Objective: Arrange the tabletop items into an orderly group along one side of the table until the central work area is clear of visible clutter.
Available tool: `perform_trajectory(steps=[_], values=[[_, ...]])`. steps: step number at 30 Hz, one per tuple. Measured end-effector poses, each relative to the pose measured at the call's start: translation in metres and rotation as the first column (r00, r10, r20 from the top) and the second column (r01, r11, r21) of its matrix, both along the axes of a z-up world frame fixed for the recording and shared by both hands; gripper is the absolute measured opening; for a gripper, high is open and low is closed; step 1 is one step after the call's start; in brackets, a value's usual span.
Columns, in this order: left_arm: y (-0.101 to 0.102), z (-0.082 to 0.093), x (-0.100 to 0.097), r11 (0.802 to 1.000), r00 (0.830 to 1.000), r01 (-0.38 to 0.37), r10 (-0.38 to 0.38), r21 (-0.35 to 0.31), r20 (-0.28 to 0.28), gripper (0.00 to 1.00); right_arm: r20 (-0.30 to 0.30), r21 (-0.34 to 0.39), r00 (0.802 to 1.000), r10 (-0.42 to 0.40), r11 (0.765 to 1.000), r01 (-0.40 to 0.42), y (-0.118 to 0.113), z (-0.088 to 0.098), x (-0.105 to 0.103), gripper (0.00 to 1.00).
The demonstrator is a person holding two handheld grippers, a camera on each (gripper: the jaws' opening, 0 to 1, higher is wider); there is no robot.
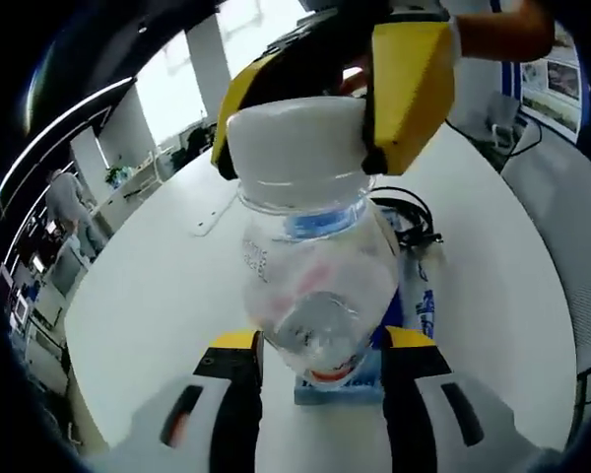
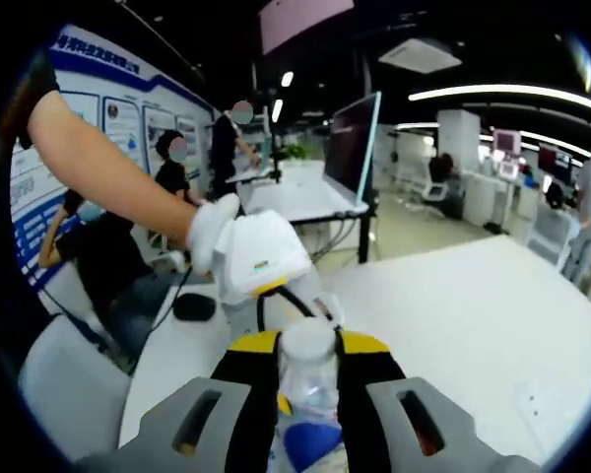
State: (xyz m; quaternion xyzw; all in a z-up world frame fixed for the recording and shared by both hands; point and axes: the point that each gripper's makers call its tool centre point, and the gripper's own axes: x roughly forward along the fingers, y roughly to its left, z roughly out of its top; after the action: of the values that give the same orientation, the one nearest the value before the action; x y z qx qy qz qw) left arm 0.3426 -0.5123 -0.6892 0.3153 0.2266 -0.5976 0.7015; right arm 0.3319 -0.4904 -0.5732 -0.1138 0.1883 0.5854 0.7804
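Pinched at both ends, the bottle (image 1: 315, 286) was held above the desk (image 1: 158, 286), left tool (image 1: 315, 370) at its base, right tool (image 2: 308, 370) on its cap (image 1: 295, 138). Pulled apart, it could have slipped and dropped.

left gripper view close above the white table (image 1: 148, 296), facing along its jaws at the clear bottle (image 1: 315, 286), right gripper view opposite, looking back over the bottle's cap (image 2: 307, 345) toward the office, both sharing bottle and table

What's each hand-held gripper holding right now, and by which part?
Both are on the clear plastic bottle. The left hand-held gripper clamps its lower body; the right hand-held gripper grips it at the white cap.
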Motion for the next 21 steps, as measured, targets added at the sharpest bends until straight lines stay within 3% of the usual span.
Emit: perform_trajectory(steps=[1,4,13,21], values=[[-0.0006,0.0006,0.0037,1.000,1.000,0.001,-0.001,-0.001,0.024,0.44,0.007,-0.002,1.000,0.005,1.000,-0.005,0.0005,0.0005,0.0009,0.18],[-0.0001,0.0013,0.0068,1.000,1.000,-0.014,0.014,-0.015,0.004,0.41,-0.002,0.001,1.000,-0.001,1.000,0.001,0.0006,-0.0003,0.0029,0.18],[0.0016,0.0003,0.0063,1.000,0.999,-0.012,0.013,-0.014,0.038,0.42,0.005,0.003,1.000,-0.006,1.000,0.006,0.0043,-0.0006,0.0046,0.18],[0.0023,0.0003,0.0082,0.997,0.996,-0.073,0.074,-0.032,0.046,0.42,0.014,0.000,1.000,-0.025,1.000,0.025,0.0055,-0.0021,0.0060,0.19]])
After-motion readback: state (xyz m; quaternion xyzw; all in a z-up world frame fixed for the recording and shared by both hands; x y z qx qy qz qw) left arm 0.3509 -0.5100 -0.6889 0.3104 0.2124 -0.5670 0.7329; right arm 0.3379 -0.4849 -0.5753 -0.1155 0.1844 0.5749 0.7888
